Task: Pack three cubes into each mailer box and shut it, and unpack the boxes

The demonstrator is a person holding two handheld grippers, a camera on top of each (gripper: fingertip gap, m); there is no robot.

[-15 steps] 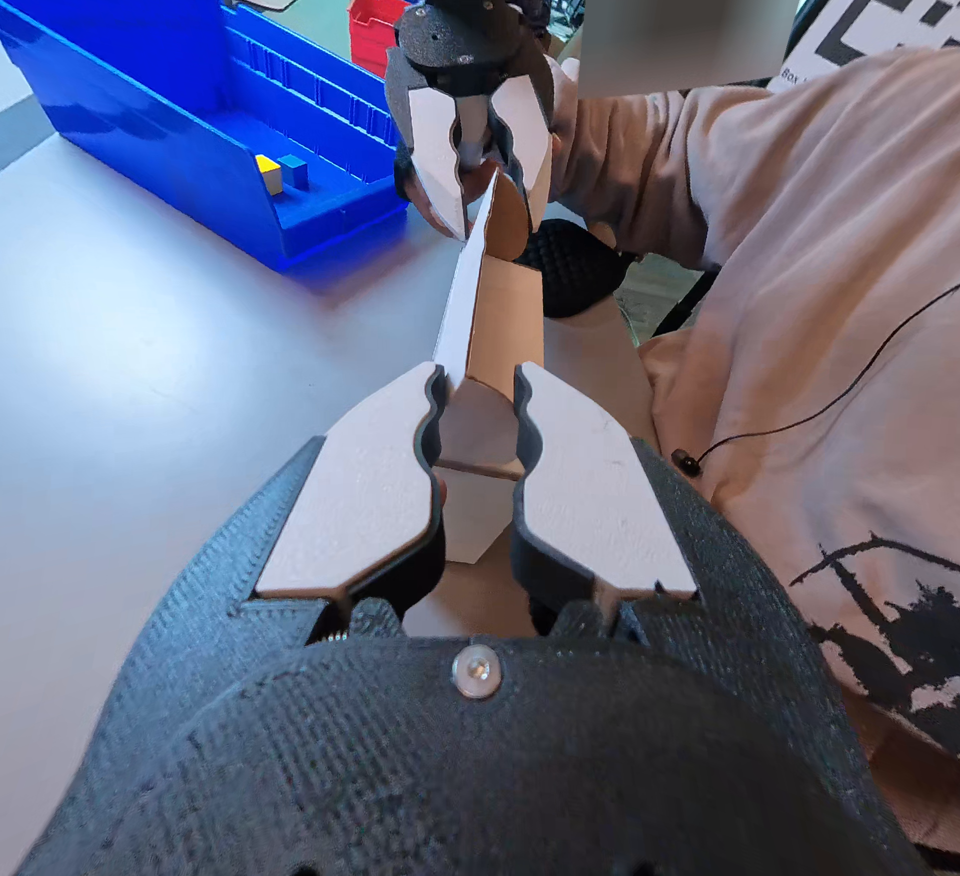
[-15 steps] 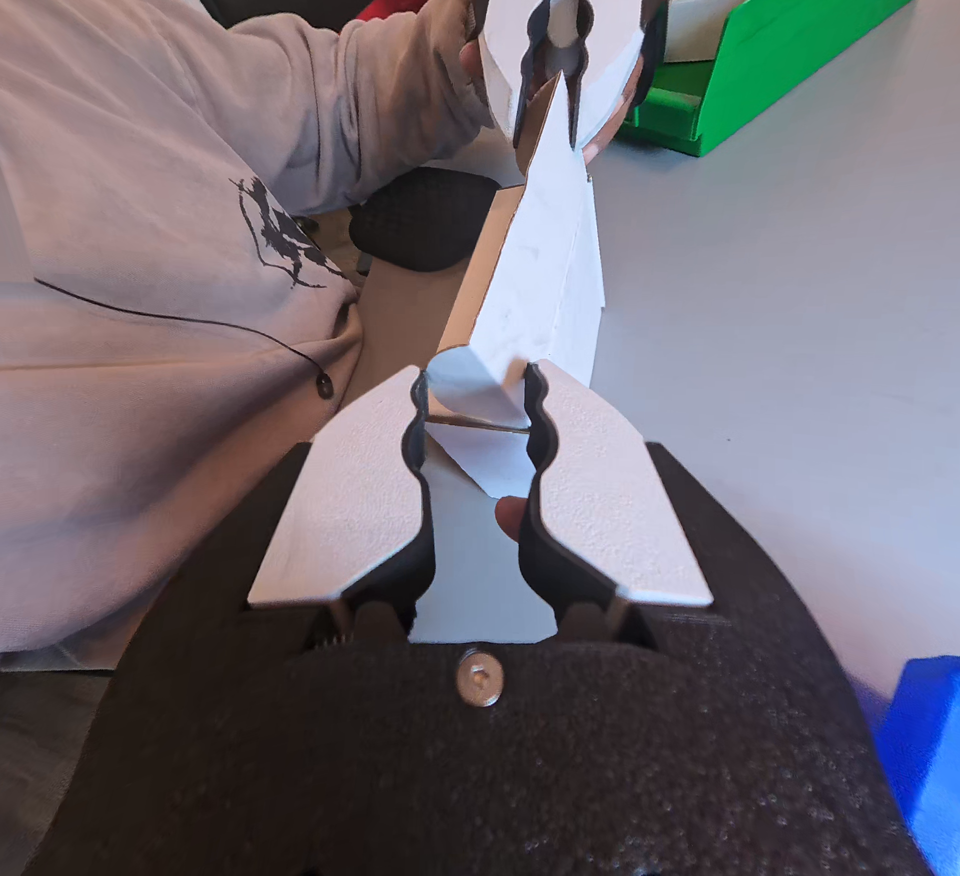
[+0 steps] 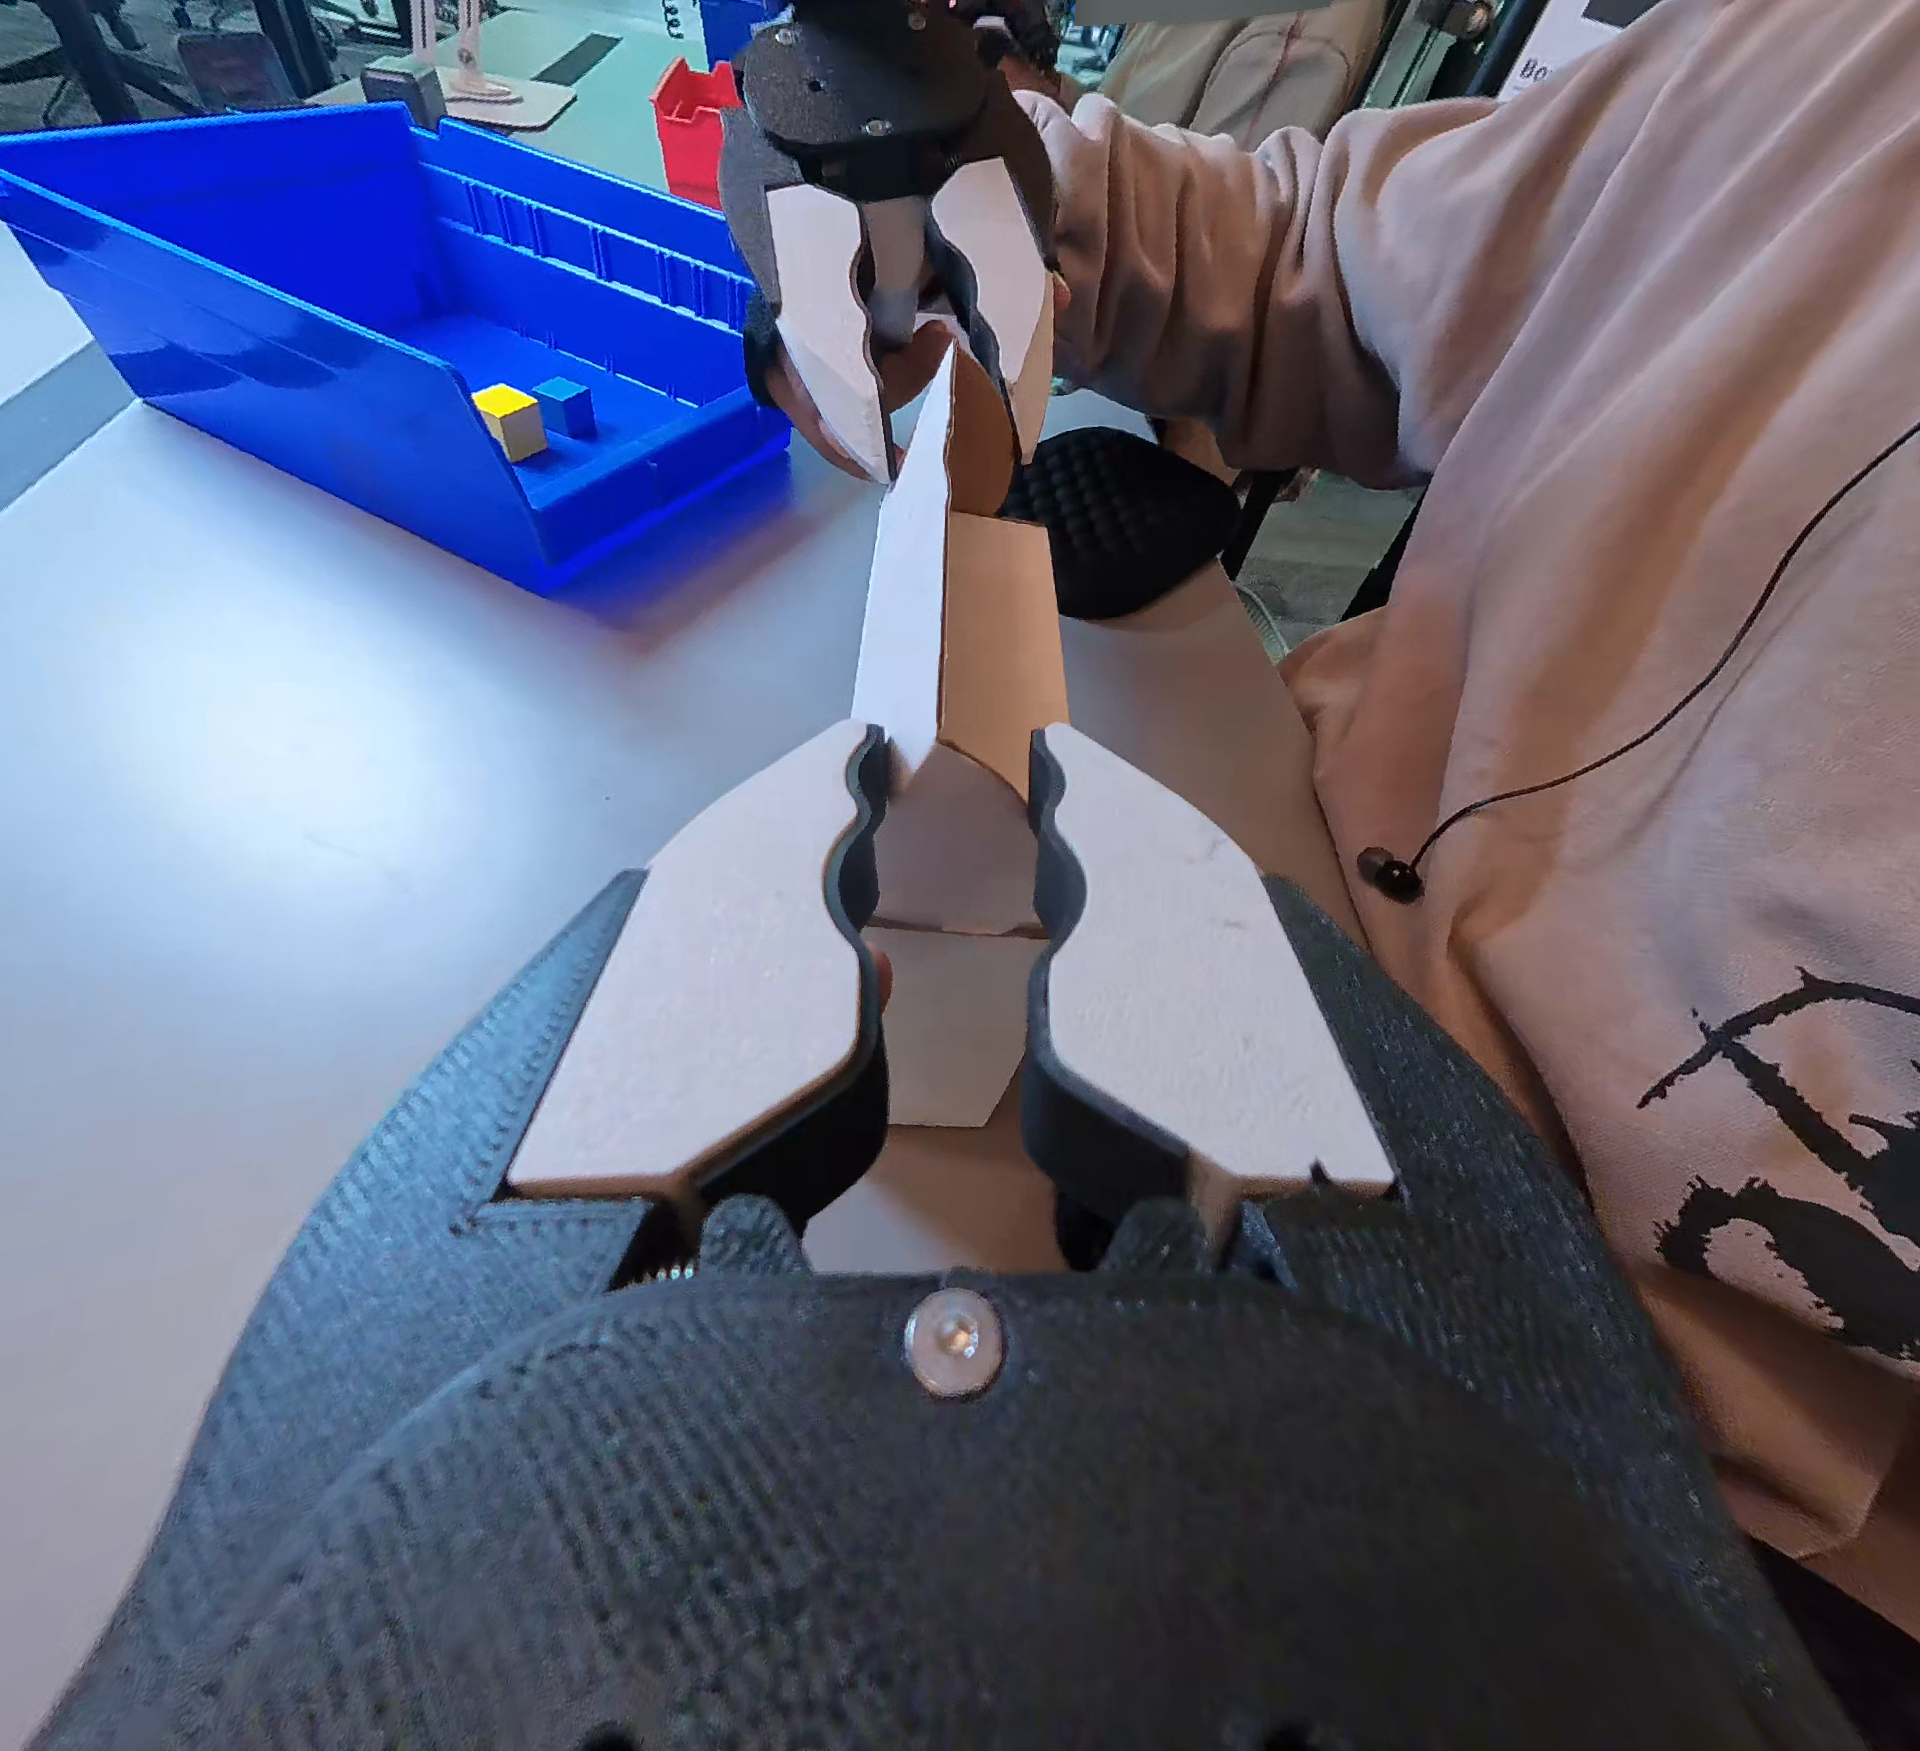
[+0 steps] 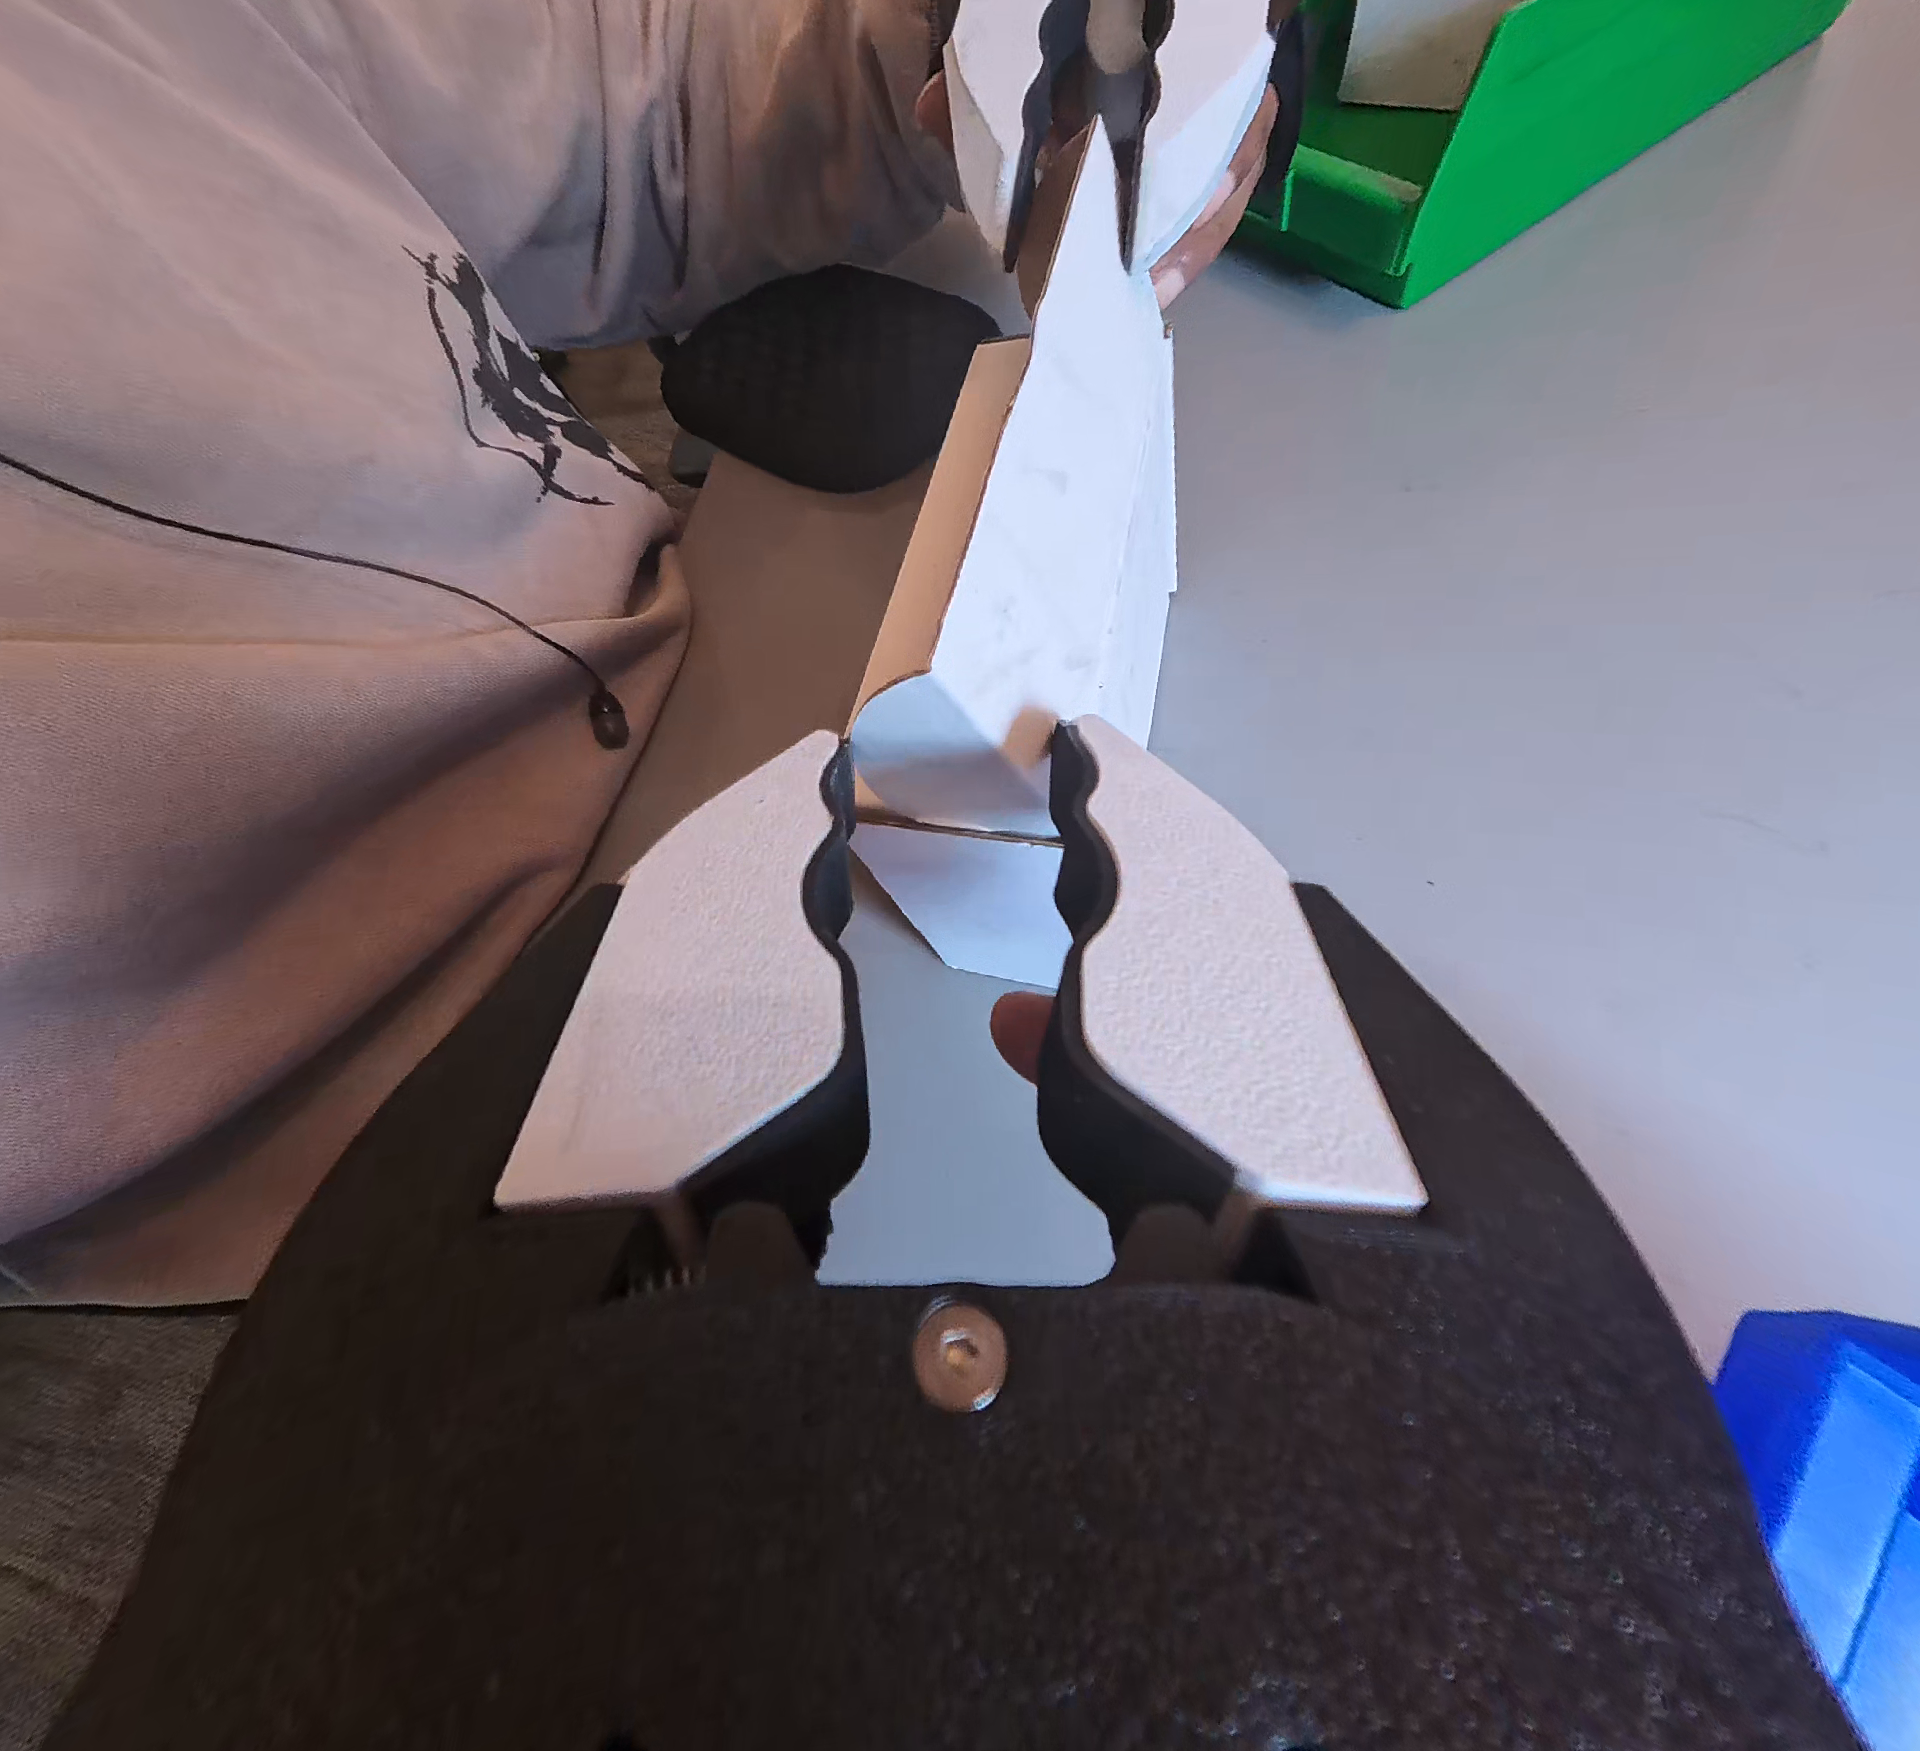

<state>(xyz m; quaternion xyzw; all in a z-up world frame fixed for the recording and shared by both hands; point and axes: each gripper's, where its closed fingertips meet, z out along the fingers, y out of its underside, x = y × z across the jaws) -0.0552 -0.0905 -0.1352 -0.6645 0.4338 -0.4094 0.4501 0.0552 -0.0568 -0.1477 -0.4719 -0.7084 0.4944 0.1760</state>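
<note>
A grey desk (image 3: 260, 766) carries a blue bin (image 3: 312, 330) and a green bin (image 4: 1558, 91), and the mailer box (image 3: 997, 641) is held above its near edge, lid raised. The left tongs (image 3: 951, 854) and right tongs (image 4: 951, 808) face each other, each closed on an end flap of that lid. In the blue bin lie a yellow cube (image 3: 509, 418) and a blue cube (image 3: 566, 405).

Behind the raised lid of the mailer box (image 3: 909, 600), the box's inside is hidden, so any cubes there cannot be told. Left of that box, the blue bin (image 3: 312, 330) is cut by the picture's edge. Beyond the box, the green bin (image 4: 1621, 39) runs off the frame.
</note>
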